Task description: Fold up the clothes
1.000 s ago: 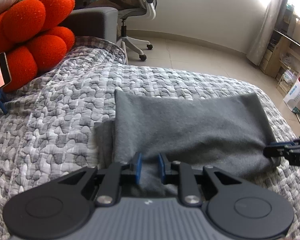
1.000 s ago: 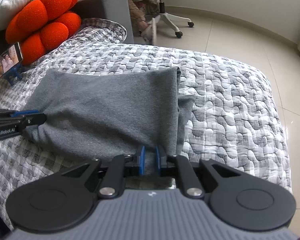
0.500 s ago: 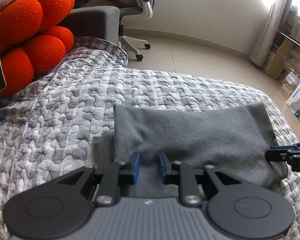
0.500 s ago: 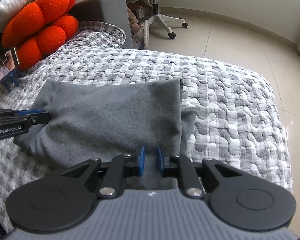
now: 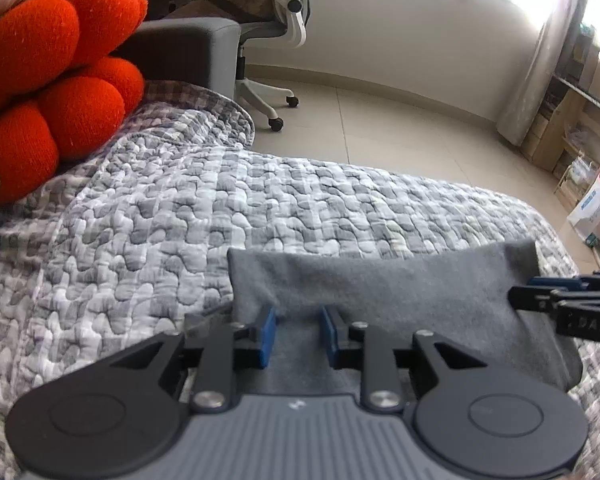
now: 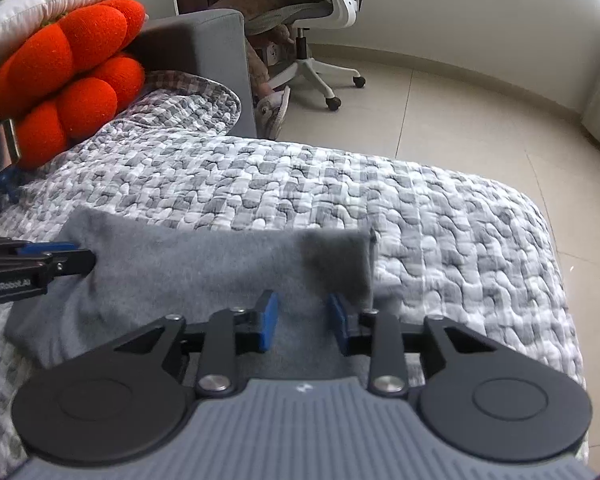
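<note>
Left gripper (image 5: 296, 330): jaws parted, gap clearly visible, grey fabric showing between the blue pads (image 5: 267, 334). Sits over the near-left part of the folded grey garment (image 5: 400, 292); can't tell whether the pads touch the cloth.

Right gripper (image 6: 302, 322): jaws parted, a bit wider than the left, also over grey fabric, near the garment's right edge. Not clamped on anything.

Each gripper's tip shows in the other's view, at opposite ends of the garment.

Garment lies as a wide folded band across the near side of the bed (image 6: 440, 216), on a grey-white quilted cover. Far edge straight; right edge has a lower layer poking out just beside it.

Room: quilt beyond the far edge is open up to the orange cushion (image 5: 60, 76) at far left. Bed's right edge is close to the garment's right end, bare floor (image 6: 460, 120) beyond it.
</note>
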### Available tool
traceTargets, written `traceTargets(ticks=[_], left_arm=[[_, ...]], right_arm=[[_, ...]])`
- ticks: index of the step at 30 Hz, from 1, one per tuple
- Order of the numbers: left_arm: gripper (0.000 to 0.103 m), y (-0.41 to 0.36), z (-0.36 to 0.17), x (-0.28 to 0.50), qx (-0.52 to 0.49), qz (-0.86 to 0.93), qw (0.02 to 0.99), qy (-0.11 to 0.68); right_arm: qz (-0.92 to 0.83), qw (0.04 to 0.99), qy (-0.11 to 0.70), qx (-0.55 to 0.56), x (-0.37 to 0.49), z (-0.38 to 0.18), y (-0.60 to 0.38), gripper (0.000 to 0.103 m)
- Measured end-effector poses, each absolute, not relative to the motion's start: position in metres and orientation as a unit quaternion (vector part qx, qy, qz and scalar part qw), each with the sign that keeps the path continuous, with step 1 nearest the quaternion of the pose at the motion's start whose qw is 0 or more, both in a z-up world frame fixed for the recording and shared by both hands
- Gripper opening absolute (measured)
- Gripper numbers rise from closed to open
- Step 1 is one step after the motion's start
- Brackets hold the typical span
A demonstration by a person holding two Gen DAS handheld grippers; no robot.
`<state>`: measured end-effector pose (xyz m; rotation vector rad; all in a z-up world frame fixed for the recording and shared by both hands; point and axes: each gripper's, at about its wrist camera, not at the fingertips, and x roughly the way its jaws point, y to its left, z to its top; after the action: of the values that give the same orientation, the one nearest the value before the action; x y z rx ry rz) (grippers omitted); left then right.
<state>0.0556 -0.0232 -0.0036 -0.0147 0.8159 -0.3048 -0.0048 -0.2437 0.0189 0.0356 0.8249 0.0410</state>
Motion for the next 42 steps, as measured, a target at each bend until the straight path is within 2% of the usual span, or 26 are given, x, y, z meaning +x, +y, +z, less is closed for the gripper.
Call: traceTargets(ticks=[15,16,17,19,33,37,39,40,42], left_arm=[[0.027,-0.004,0.001,0.068,-0.037,-0.141,0.907,0.395],[0.028,-0.004,0.0,0.069,-0.033,-0.136,0.906,0.399],[0.028,-0.004,-0.002,0.069,-0.029,-0.131,0.906,0.402],[0.033,-0.005,-0.006,0.071,-0.018,-0.121,0.904,0.409],[0.043,0.0,-0.006,0.079,-0.011,-0.109,0.902,0.418],[0.042,0.002,-0.005,0.081,-0.015,-0.107,0.904,0.414],[0.042,0.002,-0.005,0.082,-0.017,-0.107,0.905,0.412],[0.042,0.003,-0.005,0.083,-0.018,-0.106,0.905,0.411],[0.042,0.001,-0.005,0.085,-0.018,-0.104,0.905,0.411]], right_arm=[[-0.014,0.909,0.416,0.033,0.011,0.014,-0.256,0.034],[-0.016,0.907,0.419,0.035,0.011,0.014,-0.257,0.036],[-0.021,0.906,0.422,0.035,0.011,0.014,-0.259,0.044],[-0.028,0.903,0.426,0.04,0.012,0.012,-0.262,0.051],[-0.025,0.895,0.432,0.108,0.011,0.013,-0.281,0.053],[-0.025,0.895,0.432,0.108,0.009,0.015,-0.283,0.051],[-0.02,0.896,0.43,0.11,0.007,0.017,-0.284,0.044],[-0.015,0.896,0.429,0.113,0.006,0.018,-0.285,0.033],[-0.006,0.896,0.427,0.119,0.003,0.021,-0.288,0.028]])
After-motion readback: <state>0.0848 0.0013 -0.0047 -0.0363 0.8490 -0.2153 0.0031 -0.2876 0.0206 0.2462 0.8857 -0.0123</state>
